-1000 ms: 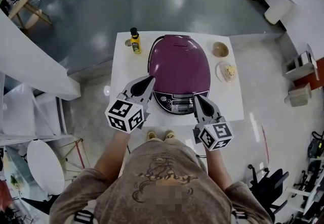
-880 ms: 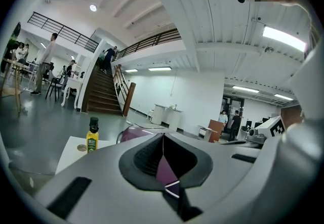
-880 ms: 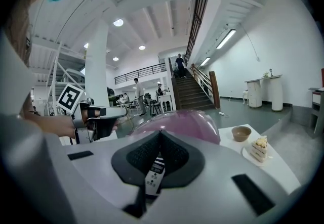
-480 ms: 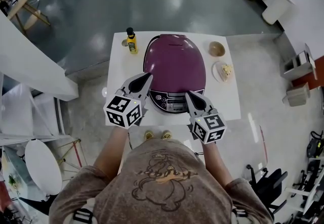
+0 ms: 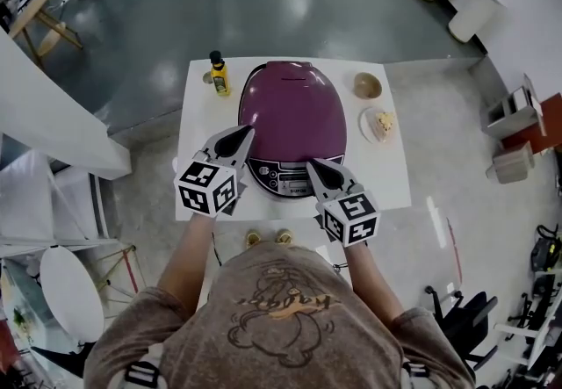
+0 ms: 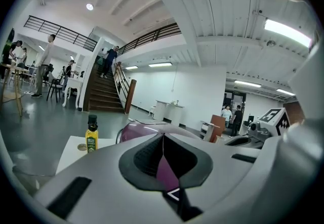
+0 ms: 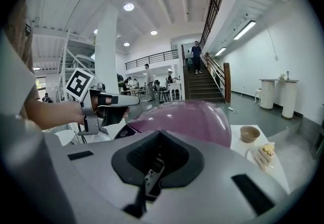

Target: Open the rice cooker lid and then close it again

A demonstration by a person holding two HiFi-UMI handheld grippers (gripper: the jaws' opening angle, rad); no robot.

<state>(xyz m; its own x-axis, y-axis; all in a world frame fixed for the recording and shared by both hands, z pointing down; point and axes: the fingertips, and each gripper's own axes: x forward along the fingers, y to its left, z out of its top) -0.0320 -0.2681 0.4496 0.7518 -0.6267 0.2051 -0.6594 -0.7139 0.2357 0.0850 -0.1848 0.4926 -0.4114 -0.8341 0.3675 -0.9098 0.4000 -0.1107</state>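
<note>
A purple rice cooker (image 5: 294,115) stands on a white table (image 5: 386,185) with its lid down and its control panel (image 5: 281,178) facing me. My left gripper (image 5: 248,127) is shut and empty, its tip by the lid's front left side. In the left gripper view the left gripper (image 6: 163,137) shows only a sliver of the purple lid (image 6: 136,131) past its closed jaws. My right gripper (image 5: 309,162) also looks shut and empty, its tip over the panel's right part. In the right gripper view the right gripper (image 7: 160,134) points at the cooker (image 7: 192,119).
A yellow bottle (image 5: 216,75) stands at the table's back left beside the cooker. A small bowl (image 5: 367,85) and a plate with cake (image 5: 380,125) sit at the back right. A grey floor surrounds the table, and people stand far off.
The right gripper has turned a little, its tip swinging slightly left over the panel. The left gripper stays where it was. The cooker lid is still down.
</note>
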